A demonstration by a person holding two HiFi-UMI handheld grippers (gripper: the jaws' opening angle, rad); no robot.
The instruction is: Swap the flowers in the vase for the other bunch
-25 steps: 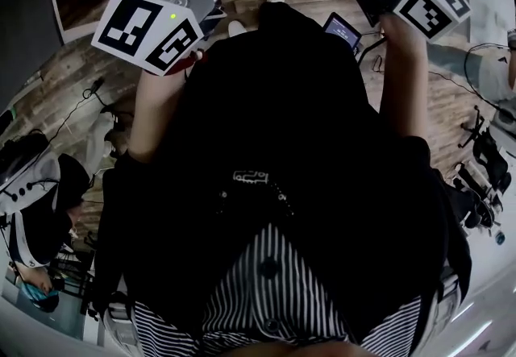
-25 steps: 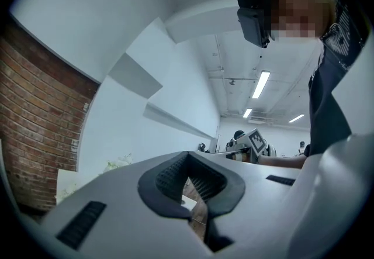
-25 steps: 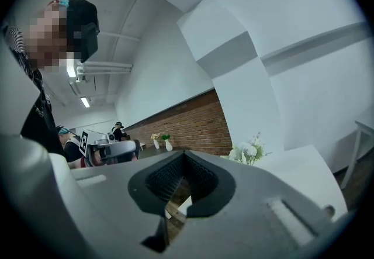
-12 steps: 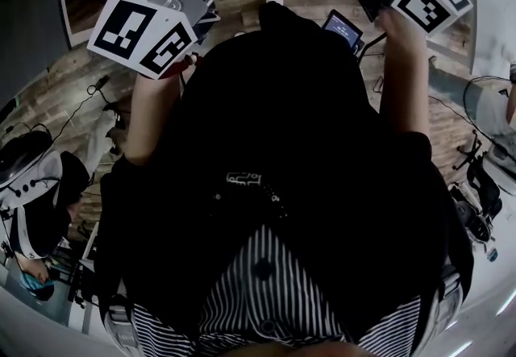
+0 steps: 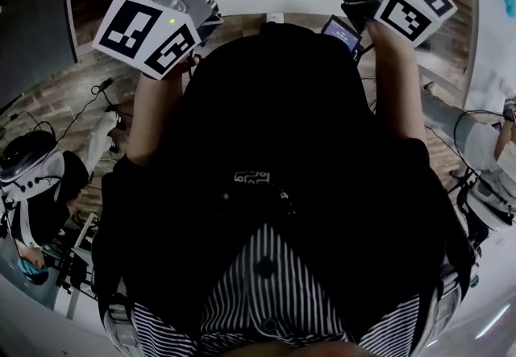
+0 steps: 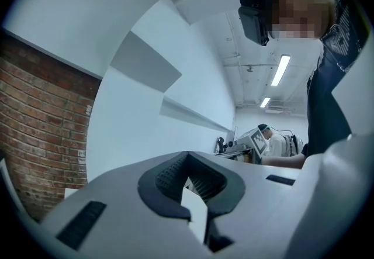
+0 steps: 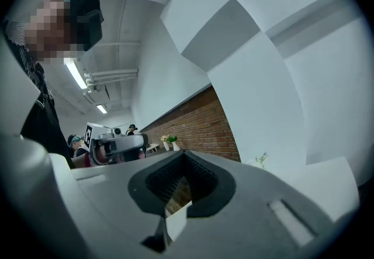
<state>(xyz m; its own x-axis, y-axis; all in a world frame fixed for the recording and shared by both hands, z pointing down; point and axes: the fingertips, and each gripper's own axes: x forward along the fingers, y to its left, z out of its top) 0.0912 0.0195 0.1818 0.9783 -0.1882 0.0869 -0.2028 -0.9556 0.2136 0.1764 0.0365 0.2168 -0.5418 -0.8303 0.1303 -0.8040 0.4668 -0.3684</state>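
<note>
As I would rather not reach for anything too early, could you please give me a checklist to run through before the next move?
1. Left gripper empty, jaws together: ok.
2. Right gripper empty, jaws together: ok.
3. Flowers in vases sighted: ok, though tiny, beside the brick wall in the right gripper view.
4. Vases within reach: not ok, they stand far off.
5. Which bunch goes in: cannot tell.

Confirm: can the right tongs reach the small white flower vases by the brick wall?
Probably not yet: the small white flower vases look far off along the red brick wall, well beyond the shut right tongs.
</note>
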